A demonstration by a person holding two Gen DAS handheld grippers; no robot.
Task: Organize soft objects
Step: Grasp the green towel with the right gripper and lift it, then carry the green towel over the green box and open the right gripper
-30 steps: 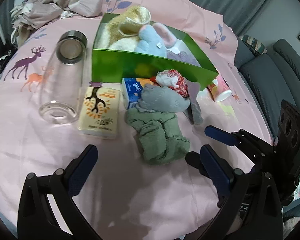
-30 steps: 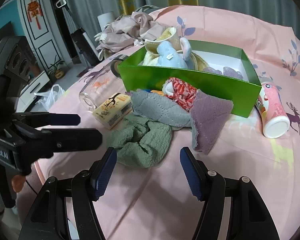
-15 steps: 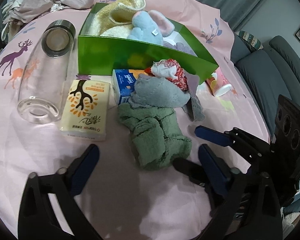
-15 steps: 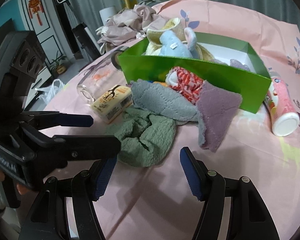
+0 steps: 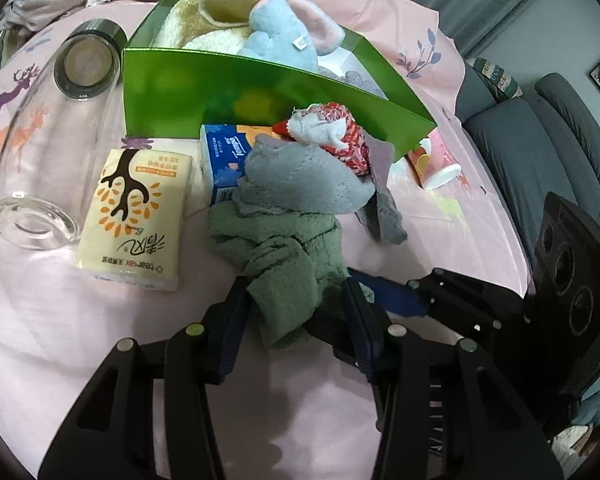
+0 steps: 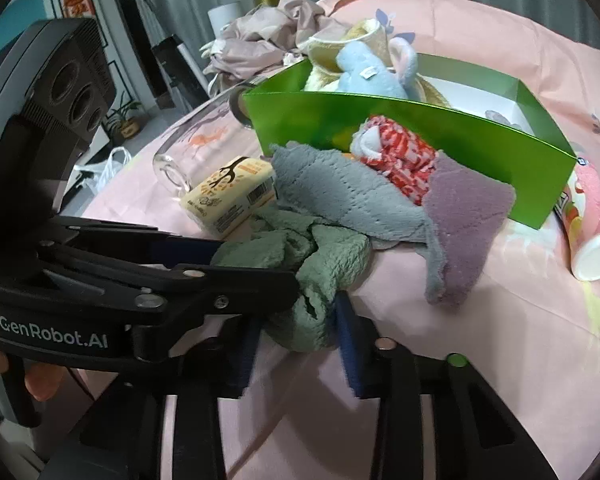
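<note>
On the pink tablecloth (image 5: 60,340) before the green box (image 5: 220,92), I see the crumpled green towel (image 5: 284,264) lying with its near end between both pairs of fingers. My left gripper (image 5: 296,320) and right gripper (image 6: 296,332) are each narrowing, closing around that same bunched end, pads at the cloth.

right gripper (image 6: 296,340) closing on green towel (image 6: 320,264) beside left gripper (image 6: 256,264).

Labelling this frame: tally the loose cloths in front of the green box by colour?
Green: 1, green cloth
Grey: 1, grey cloth
Purple: 1, purple cloth
Red-and-white patterned: 1, patterned cloth
Total: 4
</note>
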